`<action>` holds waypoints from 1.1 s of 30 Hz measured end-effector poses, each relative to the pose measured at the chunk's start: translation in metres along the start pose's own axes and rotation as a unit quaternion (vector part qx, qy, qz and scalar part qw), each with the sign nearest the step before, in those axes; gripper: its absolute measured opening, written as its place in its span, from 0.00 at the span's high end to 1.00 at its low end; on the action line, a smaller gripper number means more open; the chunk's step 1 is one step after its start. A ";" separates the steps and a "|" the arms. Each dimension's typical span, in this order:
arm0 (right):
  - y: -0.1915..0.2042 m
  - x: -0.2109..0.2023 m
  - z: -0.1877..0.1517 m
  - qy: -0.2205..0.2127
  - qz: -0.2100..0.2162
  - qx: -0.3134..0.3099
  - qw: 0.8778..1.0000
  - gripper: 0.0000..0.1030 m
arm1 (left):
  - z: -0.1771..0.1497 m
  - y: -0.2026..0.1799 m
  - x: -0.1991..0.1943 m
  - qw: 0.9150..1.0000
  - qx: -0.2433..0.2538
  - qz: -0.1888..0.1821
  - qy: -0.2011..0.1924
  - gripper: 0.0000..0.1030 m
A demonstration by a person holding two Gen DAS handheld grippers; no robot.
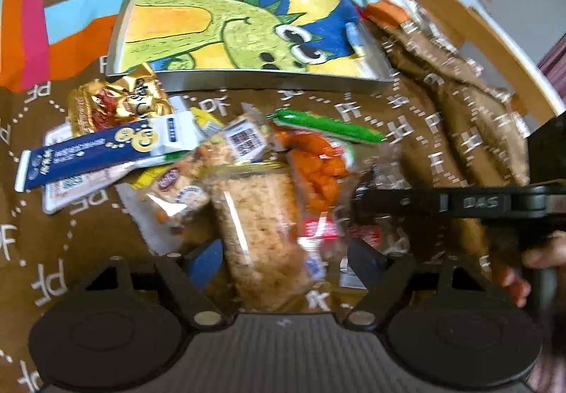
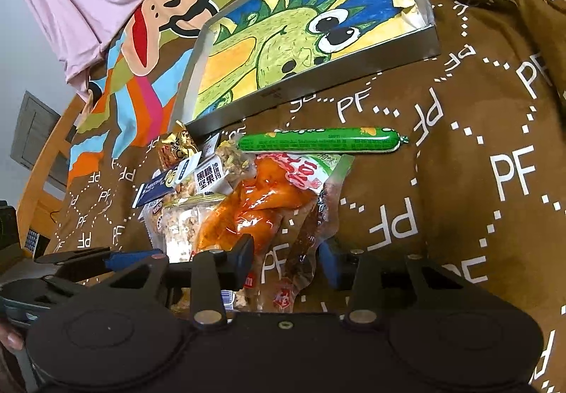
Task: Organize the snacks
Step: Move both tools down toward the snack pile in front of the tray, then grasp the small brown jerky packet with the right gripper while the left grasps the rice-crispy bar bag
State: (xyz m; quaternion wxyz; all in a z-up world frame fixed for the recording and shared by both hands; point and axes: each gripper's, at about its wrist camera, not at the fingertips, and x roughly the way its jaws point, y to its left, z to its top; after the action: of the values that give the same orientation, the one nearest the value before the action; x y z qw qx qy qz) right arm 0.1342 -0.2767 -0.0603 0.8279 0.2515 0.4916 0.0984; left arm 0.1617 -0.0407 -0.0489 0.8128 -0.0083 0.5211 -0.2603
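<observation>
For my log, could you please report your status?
Left gripper open around rice bar. Right gripper shut on brown pack. Box holds no snacks. Orange pack alongside.

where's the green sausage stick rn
The green sausage lies on the brown cloth between the dinosaur tray and the orange snack pack. In the left wrist view it is right of centre, at the pile's far edge.

Snack packets [image 1: 247, 180] heaped on cloth, just before empty dinosaur-print tray [image 1: 244, 81]
</observation>
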 end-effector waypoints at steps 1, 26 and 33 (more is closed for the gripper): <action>0.000 0.001 0.000 0.001 -0.001 0.000 1.000 0.57 | 0.000 0.004 0.002 1.000 -0.011 0.008 0.006 0.20; 0.004 0.004 -0.002 0.004 -0.001 -0.004 1.000 0.71 | 0.005 0.004 0.001 0.997 -0.021 -0.076 -0.021 0.31; 0.002 0.006 -0.003 0.009 -0.006 -0.001 1.000 0.69 | 0.009 -0.016 0.004 0.994 0.107 -0.024 -0.025 0.36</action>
State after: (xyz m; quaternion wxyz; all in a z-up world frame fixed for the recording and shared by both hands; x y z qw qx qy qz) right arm 0.1349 -0.2714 -0.0645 0.8242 0.2469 0.5006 0.0959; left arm 0.1634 -0.0586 -0.0433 0.8154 0.0595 0.4692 -0.3340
